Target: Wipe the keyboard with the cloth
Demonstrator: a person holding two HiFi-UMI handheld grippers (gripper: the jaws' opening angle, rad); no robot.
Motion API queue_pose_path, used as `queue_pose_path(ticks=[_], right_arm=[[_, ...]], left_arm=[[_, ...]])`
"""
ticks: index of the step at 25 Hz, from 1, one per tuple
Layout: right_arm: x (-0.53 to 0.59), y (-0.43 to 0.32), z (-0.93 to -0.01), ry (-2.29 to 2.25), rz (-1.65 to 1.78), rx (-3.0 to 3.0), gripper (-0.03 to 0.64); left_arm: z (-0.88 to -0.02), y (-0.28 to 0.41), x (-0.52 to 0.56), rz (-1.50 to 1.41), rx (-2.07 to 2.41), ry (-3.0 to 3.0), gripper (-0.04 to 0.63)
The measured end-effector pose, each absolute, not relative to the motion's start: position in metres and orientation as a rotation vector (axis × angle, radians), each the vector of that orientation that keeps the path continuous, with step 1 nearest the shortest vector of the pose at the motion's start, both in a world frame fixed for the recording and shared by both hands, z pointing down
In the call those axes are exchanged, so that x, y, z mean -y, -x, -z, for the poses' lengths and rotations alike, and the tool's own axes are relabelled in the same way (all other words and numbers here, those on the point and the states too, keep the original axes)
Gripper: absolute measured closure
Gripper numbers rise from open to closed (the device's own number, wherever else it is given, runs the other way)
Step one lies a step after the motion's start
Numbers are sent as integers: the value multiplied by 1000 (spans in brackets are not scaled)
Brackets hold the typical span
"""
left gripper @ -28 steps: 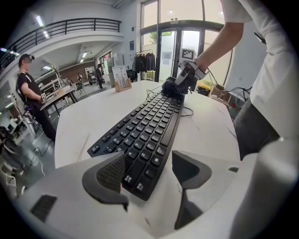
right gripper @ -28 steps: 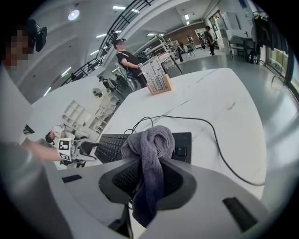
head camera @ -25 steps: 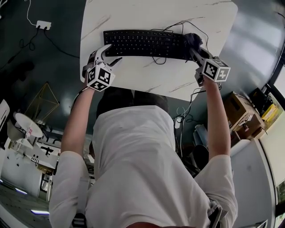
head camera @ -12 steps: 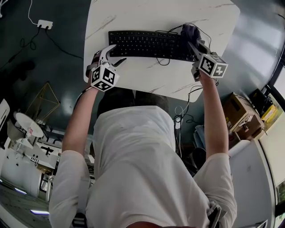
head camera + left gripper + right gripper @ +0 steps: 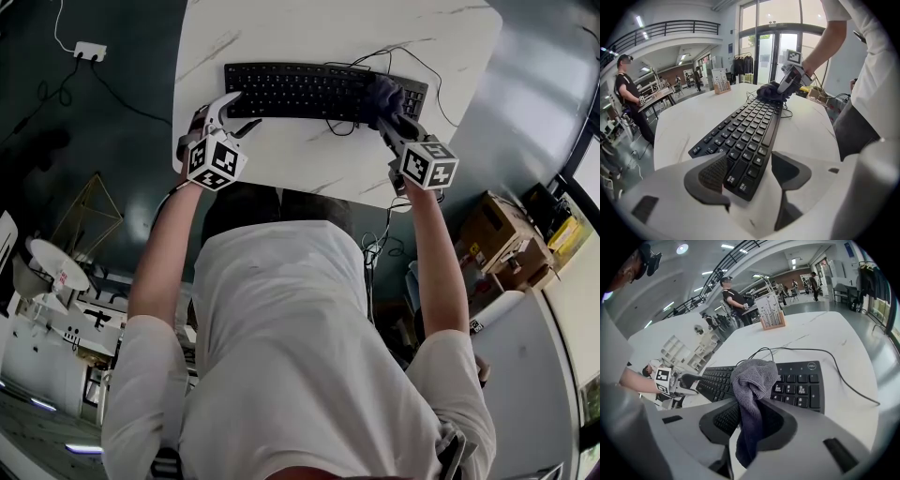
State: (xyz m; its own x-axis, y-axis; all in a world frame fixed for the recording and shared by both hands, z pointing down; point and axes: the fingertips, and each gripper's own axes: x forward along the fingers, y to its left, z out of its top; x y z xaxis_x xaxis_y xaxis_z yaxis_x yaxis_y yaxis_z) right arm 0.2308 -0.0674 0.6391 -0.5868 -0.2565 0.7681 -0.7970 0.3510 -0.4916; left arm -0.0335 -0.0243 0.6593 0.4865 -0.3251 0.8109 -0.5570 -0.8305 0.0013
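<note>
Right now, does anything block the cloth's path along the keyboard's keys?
Nothing visible does. The keys are bare between the cloth, held by the right hand-held gripper, and the left end of the keyboard. Only the open left hand-held gripper straddles that end's near corner.

A large open workshop hall, with mezzanine railing (image 5: 670, 27), glass entrance doors (image 5: 774, 56) and workbenches (image 5: 655, 96).
</note>
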Motion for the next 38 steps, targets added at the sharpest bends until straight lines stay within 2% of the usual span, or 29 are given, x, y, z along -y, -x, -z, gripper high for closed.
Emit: queue_pose_path(ticks=[18,30,38], right_arm=[[-6,-172,-632,-540,-1256,2023,515],[92,-186,-638,-677,-1190,2048,515],[141,-186,-633,-745,-1023,2072,515]], left_arm=[[-661,32,23,-1310,737,-2484,290],[-662,32,24,-1292,716,-2506,288],[-661,32,24,-1293,711,-2514,288]])
